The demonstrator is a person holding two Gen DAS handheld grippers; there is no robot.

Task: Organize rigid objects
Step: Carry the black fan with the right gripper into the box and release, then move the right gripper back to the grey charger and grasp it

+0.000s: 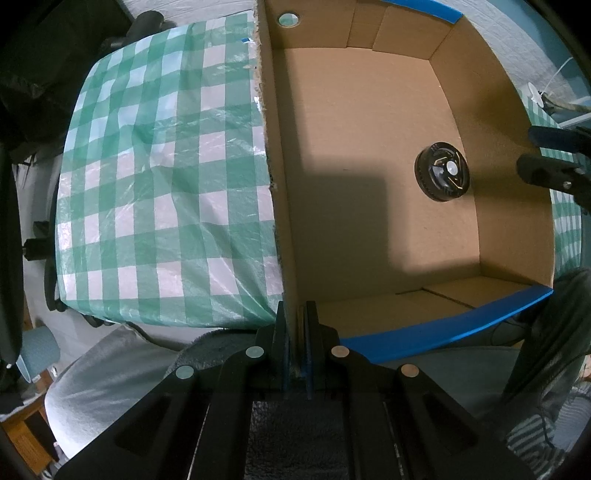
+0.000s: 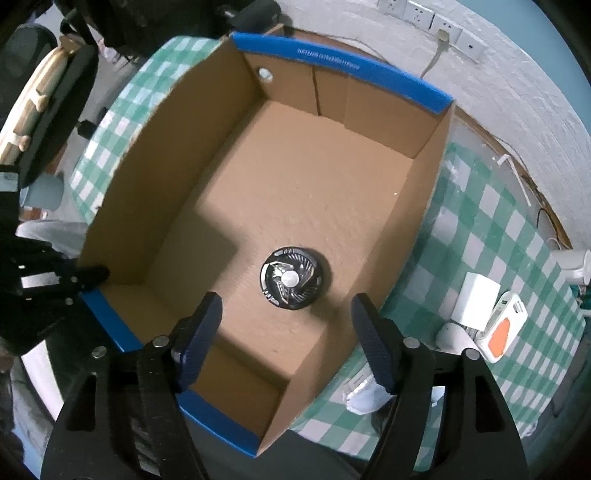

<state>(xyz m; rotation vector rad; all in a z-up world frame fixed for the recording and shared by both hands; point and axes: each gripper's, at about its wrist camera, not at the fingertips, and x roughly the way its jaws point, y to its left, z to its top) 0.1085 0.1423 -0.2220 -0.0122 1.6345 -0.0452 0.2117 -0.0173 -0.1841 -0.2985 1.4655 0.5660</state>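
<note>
An open cardboard box (image 1: 369,122) with blue-taped rims stands on a green checked tablecloth (image 1: 155,184). On its floor lies a round black disc-shaped object (image 1: 442,171) with a silver hub, also seen in the right wrist view (image 2: 291,282). My left gripper (image 1: 295,343) is shut on the box's side wall near its front corner, and it shows at the left of the right wrist view (image 2: 92,275). My right gripper (image 2: 286,301) hangs open above the box, pointing down. Its fingers (image 2: 201,328) stand either side of the disc, well above it and not touching it.
On the cloth to the right of the box (image 2: 236,155) lie a white charger block (image 2: 476,301), a white and orange power bank (image 2: 502,332) and a white cup (image 2: 572,260). Wall sockets (image 2: 439,22) sit behind. A chair (image 2: 40,92) stands at the left.
</note>
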